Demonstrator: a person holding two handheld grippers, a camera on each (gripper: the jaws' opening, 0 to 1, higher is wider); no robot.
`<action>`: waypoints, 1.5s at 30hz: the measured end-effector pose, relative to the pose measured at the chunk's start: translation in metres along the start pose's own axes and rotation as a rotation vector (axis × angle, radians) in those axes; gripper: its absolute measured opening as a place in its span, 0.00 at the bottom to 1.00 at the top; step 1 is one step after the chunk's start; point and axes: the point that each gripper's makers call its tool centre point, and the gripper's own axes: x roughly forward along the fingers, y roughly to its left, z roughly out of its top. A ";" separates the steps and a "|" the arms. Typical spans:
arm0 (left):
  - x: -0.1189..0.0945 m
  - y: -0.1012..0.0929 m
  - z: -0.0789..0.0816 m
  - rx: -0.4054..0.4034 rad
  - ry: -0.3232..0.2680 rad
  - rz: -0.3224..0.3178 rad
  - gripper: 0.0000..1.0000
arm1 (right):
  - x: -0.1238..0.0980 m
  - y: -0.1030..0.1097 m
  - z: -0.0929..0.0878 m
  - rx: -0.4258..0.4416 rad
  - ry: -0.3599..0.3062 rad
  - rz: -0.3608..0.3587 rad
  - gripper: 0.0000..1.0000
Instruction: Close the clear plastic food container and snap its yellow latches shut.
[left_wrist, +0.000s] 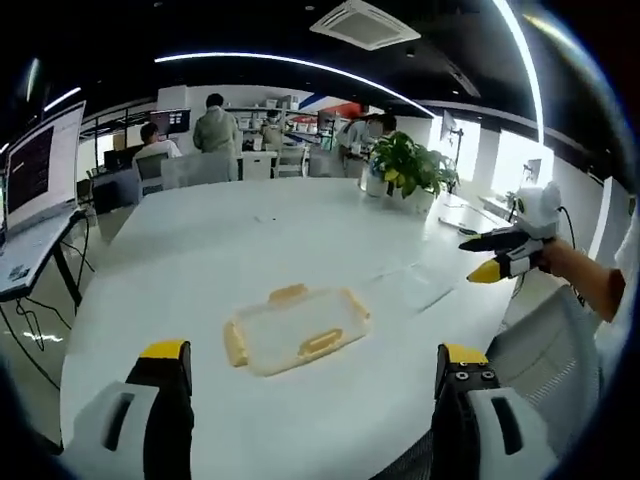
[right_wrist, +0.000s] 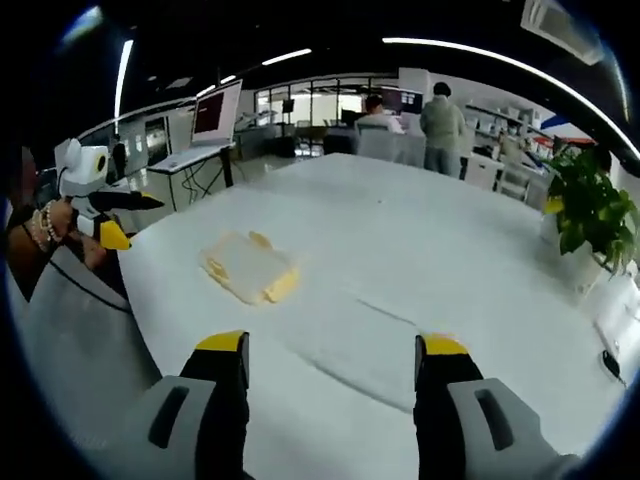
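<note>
On a large white worktop (left_wrist: 300, 240), in an open office with a dark ceiling and curved light strips: one clear plastic food container (left_wrist: 296, 330) with yellow latches (left_wrist: 320, 344), lying flat with its lid on.

Room, left gripper view: ceiling air unit (left_wrist: 365, 22) at top centre; potted plant (left_wrist: 408, 168) at the worktop's far edge, upper right of centre; monitor (left_wrist: 42, 165) on a side desk at far left; seated and standing people (left_wrist: 215, 125) at desks in the upper left background. Right gripper view: plant (right_wrist: 590, 208) at right edge, monitor (right_wrist: 218, 112) at upper left.

Container, left gripper view: below frame centre, between the jaws and beyond their tips; long axis runs lower left to upper right. Yellow latches show on the near long edge, the far long edge and the left short end. Right gripper view: container (right_wrist: 249, 267) left of centre, long axis upper left to lower right, well apart from the jaws.

Left gripper (left_wrist: 315, 352): jaws spread wide, yellow-tipped, nothing between them; also seen at left edge of right gripper view (right_wrist: 112, 218), held in a hand with a beaded bracelet (right_wrist: 40, 228).

Right gripper (right_wrist: 332, 344): jaws spread wide, nothing held; also at right of left gripper view (left_wrist: 495, 255).
</note>
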 end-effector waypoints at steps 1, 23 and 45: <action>0.002 0.003 0.004 0.001 -0.005 0.001 0.99 | 0.002 0.000 0.002 -0.004 -0.003 0.006 0.64; 0.052 0.041 0.002 0.292 0.144 -0.165 0.98 | 0.052 -0.014 0.035 -0.316 0.099 0.121 0.65; 0.085 0.061 -0.050 0.597 0.555 -0.461 0.86 | 0.125 0.029 0.039 -0.657 0.202 0.442 0.61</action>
